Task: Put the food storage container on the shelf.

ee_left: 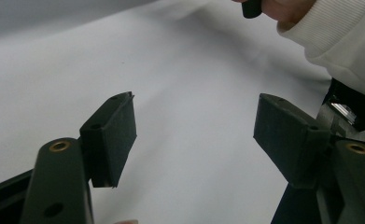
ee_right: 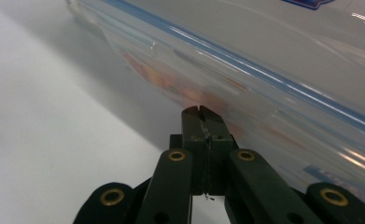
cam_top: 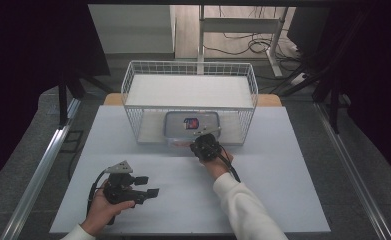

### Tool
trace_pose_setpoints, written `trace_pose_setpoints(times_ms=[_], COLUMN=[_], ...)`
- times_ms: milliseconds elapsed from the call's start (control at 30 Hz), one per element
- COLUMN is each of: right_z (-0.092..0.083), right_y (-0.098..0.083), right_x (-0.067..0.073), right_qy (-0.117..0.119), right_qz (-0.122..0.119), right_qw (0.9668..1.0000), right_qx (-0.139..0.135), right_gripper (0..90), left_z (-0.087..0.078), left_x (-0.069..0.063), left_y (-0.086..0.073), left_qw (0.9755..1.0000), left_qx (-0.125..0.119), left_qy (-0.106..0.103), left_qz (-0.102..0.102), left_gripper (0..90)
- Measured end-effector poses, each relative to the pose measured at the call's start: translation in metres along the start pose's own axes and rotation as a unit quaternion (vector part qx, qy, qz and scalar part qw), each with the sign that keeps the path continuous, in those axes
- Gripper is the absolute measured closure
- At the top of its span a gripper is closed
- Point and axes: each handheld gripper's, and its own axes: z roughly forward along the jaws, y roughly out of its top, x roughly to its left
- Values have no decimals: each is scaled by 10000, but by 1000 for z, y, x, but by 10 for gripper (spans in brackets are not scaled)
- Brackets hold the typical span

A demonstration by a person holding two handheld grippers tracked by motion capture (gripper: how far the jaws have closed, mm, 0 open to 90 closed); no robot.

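Observation:
A clear plastic container (cam_top: 191, 123) with a flat lid and a red and blue label lies on the white table (cam_top: 273, 195), under the wire rack. My right gripper (cam_top: 201, 141) is at its near edge. In the right gripper view the right gripper (ee_right: 201, 112) is shut, with nothing between the jaws and its tips against the container's see-through wall (ee_right: 264, 56); orange contents show dimly through it. My left gripper (cam_top: 148, 186) rests low at the front left, pointing right. Its jaws stand open with only bare table between them (ee_left: 196, 126).
A white wire rack (cam_top: 133, 75) with a solid shelf on top stands at the table's back middle, over the container. The person's right sleeve (ee_left: 329, 32) crosses the table toward the rack. Dark curtains and metal rails flank the table.

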Motion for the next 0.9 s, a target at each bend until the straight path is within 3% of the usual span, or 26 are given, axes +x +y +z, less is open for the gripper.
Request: trace_pose_setpoints(times_ms=[133,500,667,900], right_z=[4,10,12,16], right_y=[6,15,17,19], right_x=[-8,-16,-19,-21], right_qy=[-59,-192,-125,-138], right_qz=[154,247,438,421], right_qw=[9999,9995,9990,9990], right_qx=[25,36,26,-27], right_gripper=[889,890,889,889], left_z=[-1,-2,-3,-2], left_x=[2,2,4,5], left_y=[0,0,0,0], left_qw=[10000,9999,9999,9998], left_qx=[-22,22,23,33], left_qy=[26,120,130,145], left_qz=[-83,-65,-101,-109], left_gripper=[268,246,243,242])
